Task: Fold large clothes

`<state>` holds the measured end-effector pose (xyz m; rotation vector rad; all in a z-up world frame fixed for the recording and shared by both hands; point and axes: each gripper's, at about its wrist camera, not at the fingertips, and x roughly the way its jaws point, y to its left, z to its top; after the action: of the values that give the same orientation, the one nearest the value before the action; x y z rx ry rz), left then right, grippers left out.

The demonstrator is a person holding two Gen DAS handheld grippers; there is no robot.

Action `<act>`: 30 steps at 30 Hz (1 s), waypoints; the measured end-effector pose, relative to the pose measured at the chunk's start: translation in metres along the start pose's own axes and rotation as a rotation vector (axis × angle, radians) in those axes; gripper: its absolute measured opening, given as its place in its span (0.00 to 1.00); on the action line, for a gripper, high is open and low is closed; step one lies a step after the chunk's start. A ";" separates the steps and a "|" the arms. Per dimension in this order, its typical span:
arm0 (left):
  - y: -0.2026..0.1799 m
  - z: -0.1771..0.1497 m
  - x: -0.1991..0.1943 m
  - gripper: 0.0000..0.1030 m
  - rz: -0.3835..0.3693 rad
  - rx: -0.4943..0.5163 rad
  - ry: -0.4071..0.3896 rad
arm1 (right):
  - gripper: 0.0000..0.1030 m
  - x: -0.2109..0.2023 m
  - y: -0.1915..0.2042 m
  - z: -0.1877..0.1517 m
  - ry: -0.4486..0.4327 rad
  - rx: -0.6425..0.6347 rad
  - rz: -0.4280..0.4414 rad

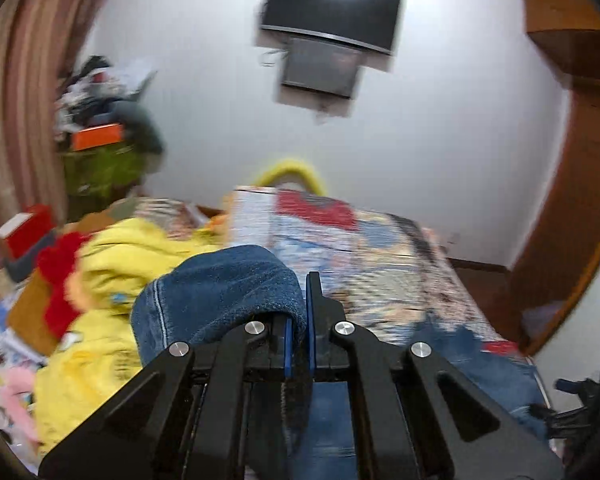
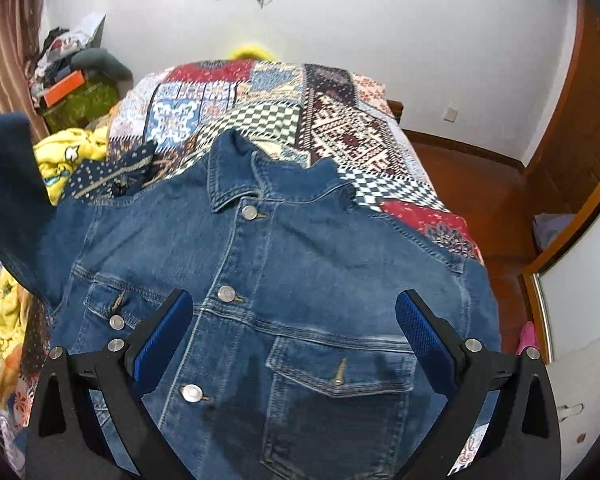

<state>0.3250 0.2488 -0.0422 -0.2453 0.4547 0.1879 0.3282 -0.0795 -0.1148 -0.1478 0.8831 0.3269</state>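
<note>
A blue denim jacket (image 2: 284,280) lies front up on the patchwork bedspread (image 2: 260,100), buttoned, collar toward the far end. My right gripper (image 2: 294,320) is open and empty, hovering just above the jacket's chest with its blue pads (image 2: 164,340) either side of the breast pocket. My left gripper (image 1: 298,320) is shut on a fold of the jacket's denim (image 1: 220,292), a sleeve or edge lifted off the bed. That raised denim shows at the left edge of the right wrist view (image 2: 8,168).
A heap of yellow clothes (image 1: 112,272) with a red piece (image 1: 60,276) lies on the bed's left side. A cluttered green stand (image 1: 100,160) with an orange box stands by the striped curtain. A wall television (image 1: 332,8), wooden wardrobe (image 2: 580,120) and wooden floor (image 2: 480,184) lie beyond.
</note>
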 end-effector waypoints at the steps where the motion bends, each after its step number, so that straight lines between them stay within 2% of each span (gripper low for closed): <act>1: -0.015 -0.002 0.006 0.04 -0.023 0.012 0.006 | 0.98 -0.002 -0.006 -0.001 -0.009 0.007 -0.003; 6: -0.096 -0.033 0.042 0.04 -0.144 0.095 0.096 | 0.98 -0.008 -0.029 -0.007 -0.029 0.040 -0.020; 10: -0.156 -0.080 0.072 0.04 -0.201 0.207 0.207 | 0.98 -0.011 -0.048 -0.014 -0.027 0.073 -0.021; 11: -0.171 -0.098 0.082 0.04 -0.222 0.238 0.259 | 0.98 -0.010 -0.053 -0.017 -0.019 0.077 -0.025; 14: -0.201 -0.144 0.101 0.04 -0.289 0.302 0.397 | 0.98 -0.010 -0.063 -0.025 -0.002 0.080 -0.025; 20: -0.241 -0.209 0.097 0.05 -0.318 0.452 0.518 | 0.98 -0.014 -0.071 -0.036 0.008 0.067 -0.020; 22: -0.244 -0.217 0.088 0.11 -0.321 0.483 0.530 | 0.98 -0.017 -0.072 -0.038 0.006 0.059 -0.012; 24: -0.242 -0.222 0.084 0.25 -0.346 0.479 0.570 | 0.98 -0.021 -0.070 -0.039 0.001 0.047 -0.005; 25: -0.239 -0.222 0.079 0.29 -0.359 0.470 0.588 | 0.98 -0.023 -0.069 -0.040 -0.004 0.041 -0.003; 30: -0.211 -0.206 0.056 0.53 -0.326 0.443 0.532 | 0.98 -0.034 -0.058 -0.037 -0.036 0.012 0.017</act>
<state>0.3396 -0.0019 -0.2063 0.0748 0.9583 -0.3067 0.3012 -0.1512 -0.1118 -0.1231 0.8506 0.3396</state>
